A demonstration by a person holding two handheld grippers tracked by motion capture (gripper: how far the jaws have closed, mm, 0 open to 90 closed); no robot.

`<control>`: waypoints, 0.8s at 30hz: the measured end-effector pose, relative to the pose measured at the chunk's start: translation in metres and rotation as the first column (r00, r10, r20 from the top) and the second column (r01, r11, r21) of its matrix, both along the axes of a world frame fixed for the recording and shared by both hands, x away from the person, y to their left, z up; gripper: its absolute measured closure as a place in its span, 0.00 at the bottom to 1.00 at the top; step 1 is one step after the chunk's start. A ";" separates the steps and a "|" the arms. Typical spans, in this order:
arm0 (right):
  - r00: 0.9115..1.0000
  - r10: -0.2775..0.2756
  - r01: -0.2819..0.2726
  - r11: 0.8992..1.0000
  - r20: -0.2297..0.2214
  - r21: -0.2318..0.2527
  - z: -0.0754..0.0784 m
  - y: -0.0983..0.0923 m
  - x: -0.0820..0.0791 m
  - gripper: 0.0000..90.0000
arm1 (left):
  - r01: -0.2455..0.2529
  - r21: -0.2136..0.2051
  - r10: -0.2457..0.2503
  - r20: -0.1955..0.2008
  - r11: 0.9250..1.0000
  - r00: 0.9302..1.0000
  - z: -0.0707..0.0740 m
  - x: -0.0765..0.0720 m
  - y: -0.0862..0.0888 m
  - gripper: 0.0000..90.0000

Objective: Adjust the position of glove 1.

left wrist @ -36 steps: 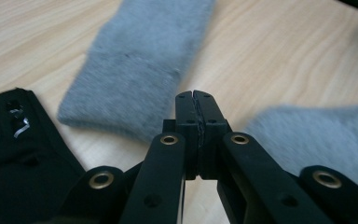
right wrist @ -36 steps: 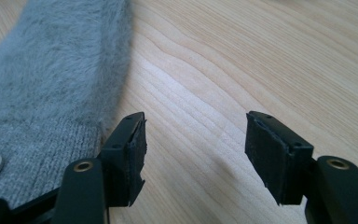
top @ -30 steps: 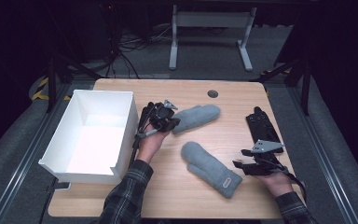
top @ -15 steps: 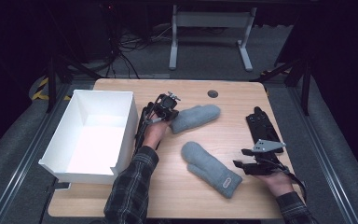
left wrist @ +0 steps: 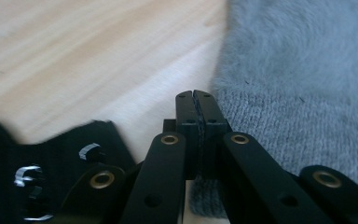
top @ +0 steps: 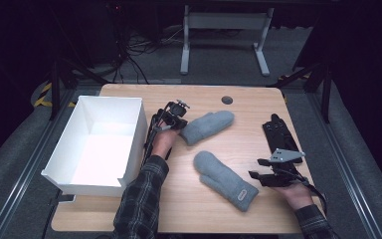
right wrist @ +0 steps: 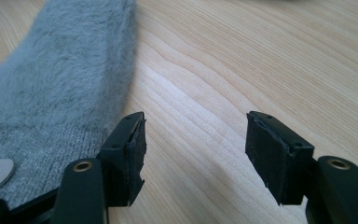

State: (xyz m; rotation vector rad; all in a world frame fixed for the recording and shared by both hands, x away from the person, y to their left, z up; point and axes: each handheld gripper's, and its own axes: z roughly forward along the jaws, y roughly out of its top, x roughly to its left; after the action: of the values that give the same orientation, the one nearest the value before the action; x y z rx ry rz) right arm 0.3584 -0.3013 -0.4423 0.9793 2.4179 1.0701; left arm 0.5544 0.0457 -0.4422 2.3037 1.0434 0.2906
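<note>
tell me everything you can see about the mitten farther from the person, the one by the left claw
The far mitten is grey and fuzzy, with a plainer knit cuff, and lies flat on the wooden table, fingertip end toward the right. The left claw, jaws shut, sits at its cuff end; whether any fabric is pinched cannot be told.

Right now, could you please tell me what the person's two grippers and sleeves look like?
Both grippers are black with two flat jaws on linked bars with brass-coloured rivets. The left gripper trails black cables. The right gripper carries a grey three-cornered plate on top and also trails a cable. The sleeves are a dark plaid.
</note>
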 end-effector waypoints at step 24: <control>1.000 -0.005 0.005 1.000 0.000 -0.003 0.000 0.001 0.001 0.43 | 0.227 -0.086 -0.233 -0.067 0.970 0.970 -0.007 -0.040 -0.057 1.00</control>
State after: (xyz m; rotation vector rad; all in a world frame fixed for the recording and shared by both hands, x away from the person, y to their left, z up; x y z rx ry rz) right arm 0.3598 -0.3003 -0.4419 0.9837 2.4152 1.0646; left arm 0.5141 -0.0114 -0.4495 2.3522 0.7978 0.0679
